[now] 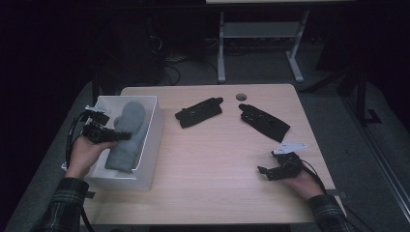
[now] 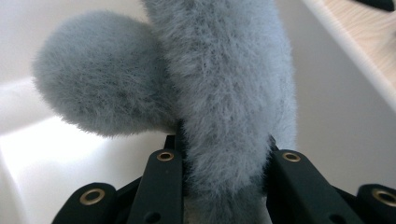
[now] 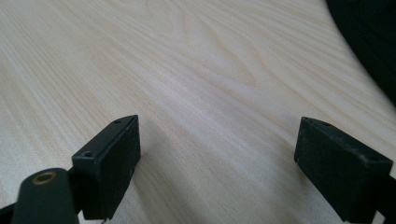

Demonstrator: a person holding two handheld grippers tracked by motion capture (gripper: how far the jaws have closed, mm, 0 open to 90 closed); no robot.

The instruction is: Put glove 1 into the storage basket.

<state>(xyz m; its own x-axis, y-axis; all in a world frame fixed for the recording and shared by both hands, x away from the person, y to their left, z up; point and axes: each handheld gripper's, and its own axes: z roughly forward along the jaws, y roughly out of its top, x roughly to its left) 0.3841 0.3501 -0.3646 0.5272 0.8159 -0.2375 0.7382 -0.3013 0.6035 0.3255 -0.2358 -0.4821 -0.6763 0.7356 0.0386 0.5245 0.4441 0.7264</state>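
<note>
On my left, the left gripper (image 1: pixel 116 136) is inside the white bin (image 1: pixel 153 126), its jaws clamped on the grey fuzzy mitten (image 1: pixel 126 137). In the left gripper view the mitten (image 2: pixel 233 107) rises straight up between the two jaws, squeezed at the cuff end, with its thumb lobe bulging off to the left of the jaws and the bin wall (image 2: pixel 336 102) close on the right. From above, the mitten lies lengthwise in the bin, so I judge I'm at the placing step: the mitten is down in the bin but not let go.

Next I'd part those jaws and lift straight up, watching that the fur doesn't snag on a pad and drag the mitten back out.

Beyond the bin, to the right of that gripper, two black gloves (image 1: pixel 199 112) (image 1: pixel 264 122) lie apart on the wooden table (image 1: pixel 208 164).

On the far right, the right gripper (image 1: pixel 263 172) rests low over the table, jaws spread wide with only bare wood (image 3: pixel 215 107) between them. The nearer black glove lies just ahead of it, likely its next pick.
</note>
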